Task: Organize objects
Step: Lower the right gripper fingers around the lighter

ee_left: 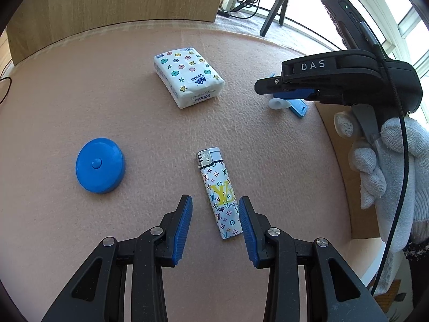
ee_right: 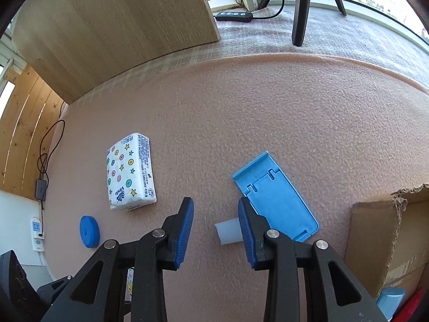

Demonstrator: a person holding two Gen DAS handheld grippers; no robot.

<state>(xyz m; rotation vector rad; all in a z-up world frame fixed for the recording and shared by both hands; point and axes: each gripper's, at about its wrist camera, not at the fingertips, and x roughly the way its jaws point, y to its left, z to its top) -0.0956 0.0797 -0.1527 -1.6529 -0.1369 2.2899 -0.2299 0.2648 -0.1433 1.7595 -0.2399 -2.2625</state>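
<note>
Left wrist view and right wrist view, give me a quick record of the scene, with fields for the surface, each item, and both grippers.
surface: pink felt mat
tissue pack: lying flat, far side of mat
lighter: lying flat, lower end between the left gripper fingers, not gripped
blue round case: alone, left of lighter
blue flat stand: lying flat, beside right gripper
white tube: beside the stand
cardboard box: at right edge
left gripper: open
right gripper: open, held in gloved hand

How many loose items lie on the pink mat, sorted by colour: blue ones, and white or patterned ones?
Blue: 2, round case and flat stand
White or patterned: 3, tissue pack, lighter, small white tube
Total: 5
</note>
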